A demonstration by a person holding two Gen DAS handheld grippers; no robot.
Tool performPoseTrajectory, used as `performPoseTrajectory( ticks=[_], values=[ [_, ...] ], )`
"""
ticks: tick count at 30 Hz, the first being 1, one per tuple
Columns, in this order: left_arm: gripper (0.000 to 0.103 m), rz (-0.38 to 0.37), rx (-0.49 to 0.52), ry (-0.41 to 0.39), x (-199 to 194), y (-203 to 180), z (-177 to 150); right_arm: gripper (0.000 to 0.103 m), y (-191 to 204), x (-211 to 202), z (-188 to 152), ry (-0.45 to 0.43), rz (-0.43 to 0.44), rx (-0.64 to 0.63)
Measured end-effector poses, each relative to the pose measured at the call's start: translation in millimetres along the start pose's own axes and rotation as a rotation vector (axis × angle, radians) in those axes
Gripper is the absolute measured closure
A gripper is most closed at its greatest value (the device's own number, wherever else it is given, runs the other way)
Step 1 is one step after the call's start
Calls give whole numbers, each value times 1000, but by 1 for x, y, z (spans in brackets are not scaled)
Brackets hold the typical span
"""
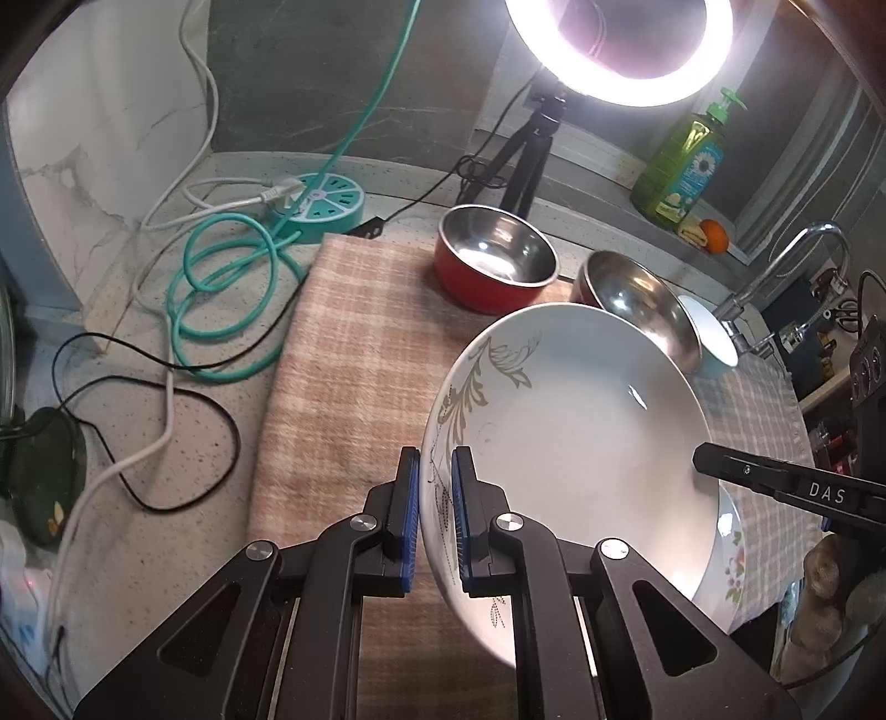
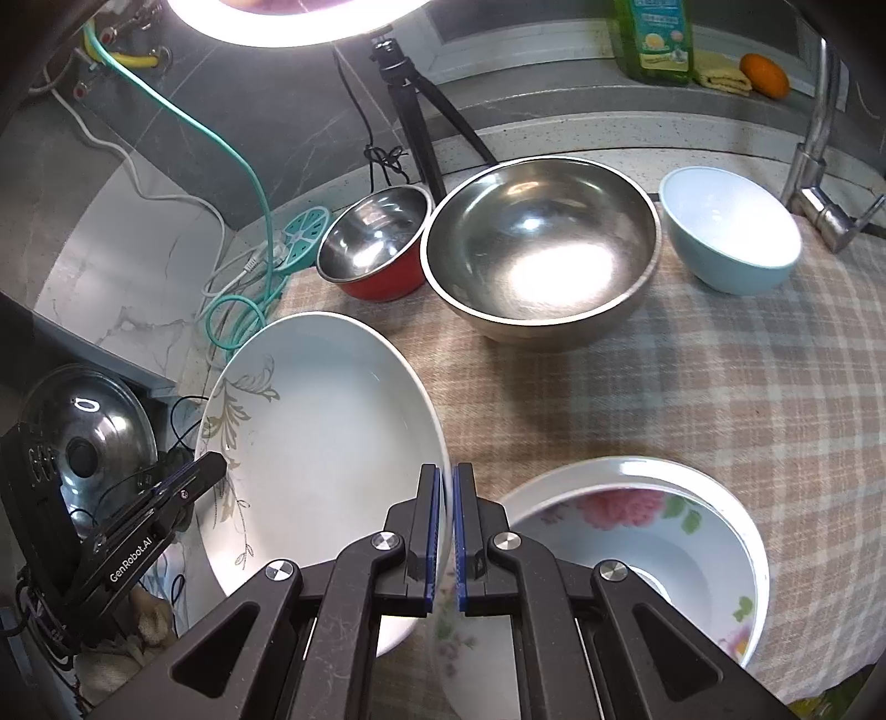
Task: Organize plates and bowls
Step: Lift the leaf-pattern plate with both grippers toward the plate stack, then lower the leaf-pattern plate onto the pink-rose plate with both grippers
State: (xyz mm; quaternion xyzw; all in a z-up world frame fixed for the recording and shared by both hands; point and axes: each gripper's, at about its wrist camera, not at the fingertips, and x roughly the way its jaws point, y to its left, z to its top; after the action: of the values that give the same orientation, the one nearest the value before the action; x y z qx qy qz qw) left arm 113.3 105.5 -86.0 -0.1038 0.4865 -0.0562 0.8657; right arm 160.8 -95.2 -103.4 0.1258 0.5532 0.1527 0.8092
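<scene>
White plate (image 1: 581,421) pinched at opposite rims, left gripper (image 1: 434,520) and right gripper (image 2: 447,531) jaws clamped narrow (thin hold); uneven pull could slip it onto floral plate (image 2: 637,531).

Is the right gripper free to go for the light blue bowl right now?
Probably not yet. The right gripper is shut on the rim of the white leaf-pattern plate, shared with the left gripper. Otherwise the path to the light blue bowl looks open.

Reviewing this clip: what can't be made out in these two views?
- Left wrist view: the blue bowl is mostly hidden behind the large steel bowl; the floral plate shows only an edge behind the leaf-pattern plate.
- Right wrist view: the dish soap bottle is cut off by the top edge.
</scene>
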Motion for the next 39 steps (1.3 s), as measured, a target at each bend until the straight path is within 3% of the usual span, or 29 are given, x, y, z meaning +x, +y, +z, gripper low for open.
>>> performPoseTrajectory(
  ticks=[23,39],
  values=[
    [94,-50,16,28,9,-86,-42,98,-90,-49,-37,3,-42,33],
    [94,-66,25,72,21,-114,-65,98,-126,-52,-62,33,-73,62]
  ],
)
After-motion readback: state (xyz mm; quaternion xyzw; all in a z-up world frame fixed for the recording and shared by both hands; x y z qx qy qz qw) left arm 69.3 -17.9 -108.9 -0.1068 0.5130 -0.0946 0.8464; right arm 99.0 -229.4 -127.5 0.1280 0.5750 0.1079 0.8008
